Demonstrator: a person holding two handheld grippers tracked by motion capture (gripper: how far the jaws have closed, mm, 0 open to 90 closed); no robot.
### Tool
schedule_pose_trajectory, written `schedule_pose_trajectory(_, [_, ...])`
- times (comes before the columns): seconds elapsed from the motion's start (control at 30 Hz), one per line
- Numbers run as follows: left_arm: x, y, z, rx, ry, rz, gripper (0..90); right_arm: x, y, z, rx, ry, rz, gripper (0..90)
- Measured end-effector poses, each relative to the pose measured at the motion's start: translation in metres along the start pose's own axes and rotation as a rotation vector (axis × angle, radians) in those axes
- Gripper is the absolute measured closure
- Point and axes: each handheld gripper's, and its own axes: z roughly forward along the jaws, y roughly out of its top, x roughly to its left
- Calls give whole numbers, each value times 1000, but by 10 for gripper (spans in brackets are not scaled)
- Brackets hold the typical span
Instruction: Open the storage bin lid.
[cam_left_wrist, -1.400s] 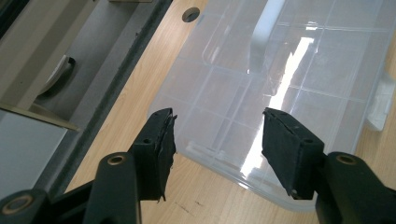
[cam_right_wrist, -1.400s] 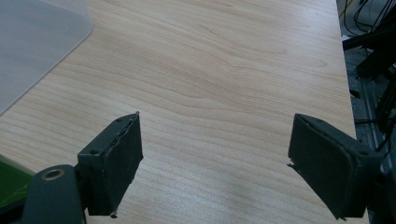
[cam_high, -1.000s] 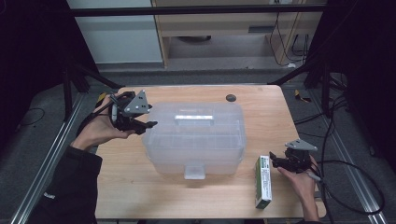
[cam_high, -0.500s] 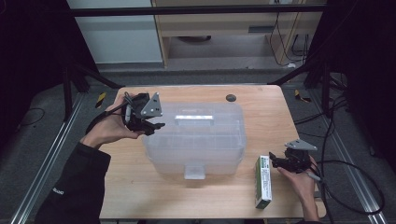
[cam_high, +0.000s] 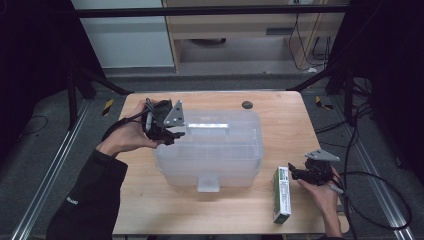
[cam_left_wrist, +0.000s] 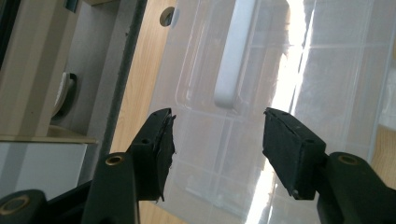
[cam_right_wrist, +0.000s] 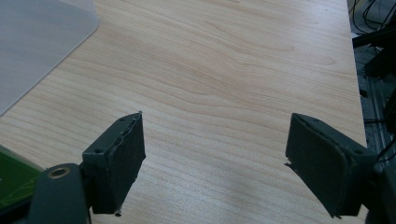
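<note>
A translucent plastic storage box (cam_high: 220, 150) with its lid on stands mid-table; a white handle (cam_high: 209, 126) lies flat on the lid. My left gripper (cam_high: 174, 135) hovers open over the lid's left end. In the left gripper view its jaws (cam_left_wrist: 217, 135) frame bare lid (cam_left_wrist: 327, 70), just short of the white handle (cam_left_wrist: 233, 56). A green and white carton (cam_high: 282, 194) lies to the right of the box. My right gripper (cam_high: 293, 173) rests beside it, open; in the right gripper view (cam_right_wrist: 215, 149) nothing but wood lies between the jaws, with the carton (cam_right_wrist: 11, 182) at lower left.
A small black round fitting (cam_high: 247, 105) sits near the wooden table's (cam_high: 150, 210) far edge. The box has a front latch (cam_high: 207, 182). Cables trail off the table's right side. A cabinet stands on the floor beyond the far edge.
My left gripper has travelled right, from beside the box's left end to over the lid. The right gripper and the carton have kept still.
</note>
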Motion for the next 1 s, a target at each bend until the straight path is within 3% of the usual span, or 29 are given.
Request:
schedule_pose_trajectory(0.37, [-3, 14, 6, 23, 7, 36, 430, 0, 0, -1, 3, 10, 5, 223])
schedule_pose_trajectory(1.0, [-7, 29, 23, 56, 6, 61, 468, 2, 1, 0, 10, 33, -4, 286])
